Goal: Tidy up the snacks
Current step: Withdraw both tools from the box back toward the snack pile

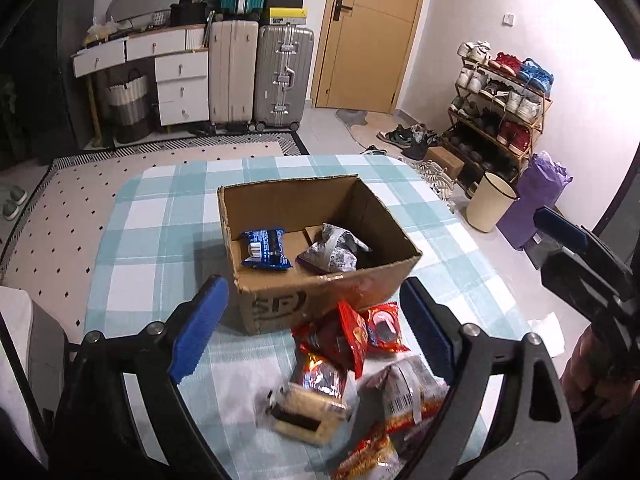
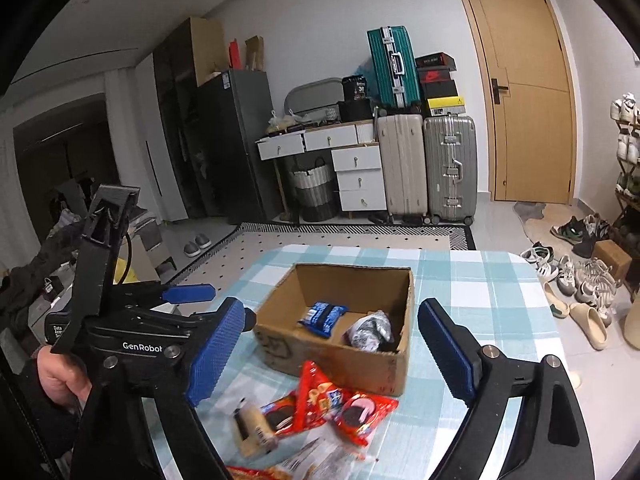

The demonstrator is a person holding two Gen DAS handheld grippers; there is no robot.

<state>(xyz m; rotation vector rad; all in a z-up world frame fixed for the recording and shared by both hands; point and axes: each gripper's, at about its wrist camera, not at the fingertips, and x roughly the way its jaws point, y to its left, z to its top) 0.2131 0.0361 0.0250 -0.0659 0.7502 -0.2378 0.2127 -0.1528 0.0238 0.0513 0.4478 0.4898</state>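
My left hand-held gripper (image 1: 314,328) and my right hand-held gripper (image 2: 332,356) are both wide open and hold nothing. The cardboard box (image 1: 320,292) sits on the table (image 1: 160,216) with a blue snack pack (image 1: 266,249) and a grey snack bag (image 1: 332,252) inside it. A pile of red snack packs (image 1: 360,332) lies just in front of the box

- Even indoor light, fairly bright; glare on the wall (image 1: 580,92) at 3 o'clock.
- Snack packets (image 1: 352,376) at 6 o'clock smear (motion blur).
- Fisheye bending, black corners.
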